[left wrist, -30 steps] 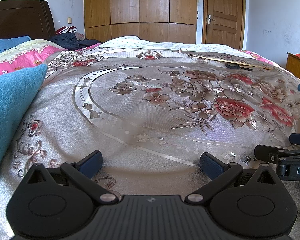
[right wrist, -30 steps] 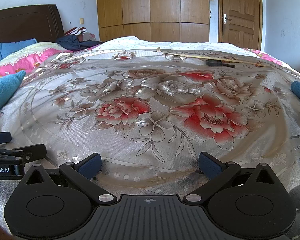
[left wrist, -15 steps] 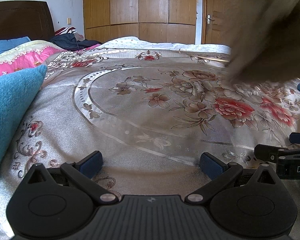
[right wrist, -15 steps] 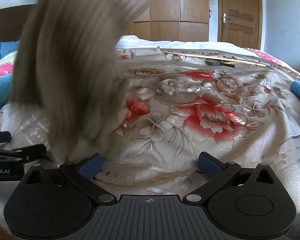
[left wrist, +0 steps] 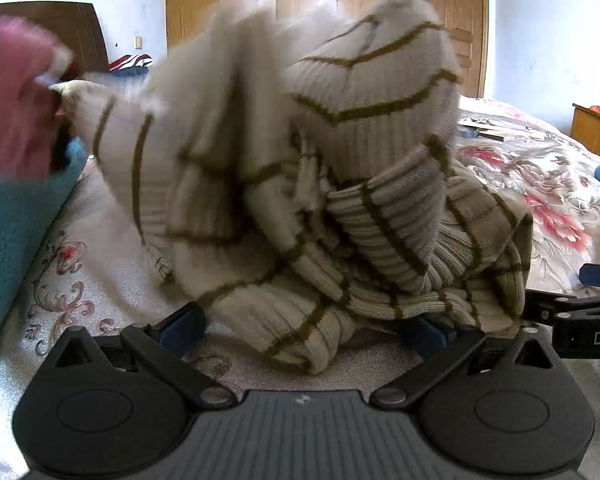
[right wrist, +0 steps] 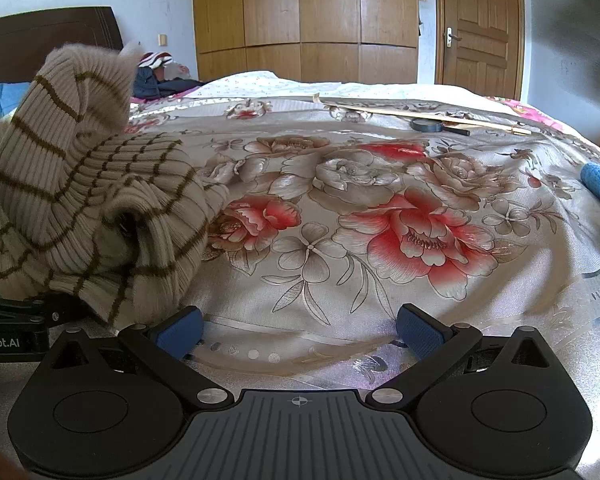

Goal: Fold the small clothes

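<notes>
A cream ribbed sweater with brown stripes (left wrist: pixel 340 184) lies in a crumpled heap on the flowered bedspread (right wrist: pixel 380 216), its upper part blurred. In the left wrist view it fills the centre of the frame, directly ahead of the left tool (left wrist: pixel 300 326), with its lower folds sagging into the gap between the two blue pads. That tool's pads stand wide apart and grip nothing. In the right wrist view the same heap sits at the left edge of the frame, off to the side of the right tool (right wrist: pixel 298 328), whose pads are also spread apart over bare bedspread. The left tool is plainly the nearer. No long axis can be read from the bunched knit. Both tools are held low and level, pointing across the bed toward the wardrobe (right wrist: pixel 300 20).
</notes>
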Demonstrator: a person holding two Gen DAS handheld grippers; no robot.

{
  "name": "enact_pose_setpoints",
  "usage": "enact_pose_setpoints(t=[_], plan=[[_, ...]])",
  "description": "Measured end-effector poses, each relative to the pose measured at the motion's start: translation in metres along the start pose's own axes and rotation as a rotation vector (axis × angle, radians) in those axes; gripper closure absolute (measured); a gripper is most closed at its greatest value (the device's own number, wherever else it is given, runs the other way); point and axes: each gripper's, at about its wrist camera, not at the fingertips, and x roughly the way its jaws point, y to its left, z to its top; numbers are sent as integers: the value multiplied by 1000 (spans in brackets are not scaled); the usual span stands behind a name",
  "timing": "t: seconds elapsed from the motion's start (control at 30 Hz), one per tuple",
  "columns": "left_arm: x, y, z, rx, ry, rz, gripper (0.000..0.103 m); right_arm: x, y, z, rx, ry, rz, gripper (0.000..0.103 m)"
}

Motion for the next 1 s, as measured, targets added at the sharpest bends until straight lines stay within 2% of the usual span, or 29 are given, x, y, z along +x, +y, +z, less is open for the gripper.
enact_pose_setpoints(t=[1.0], plan=[[13, 8, 2, -10, -4, -1, 0, 1, 1, 0, -4, 0, -2, 0]])
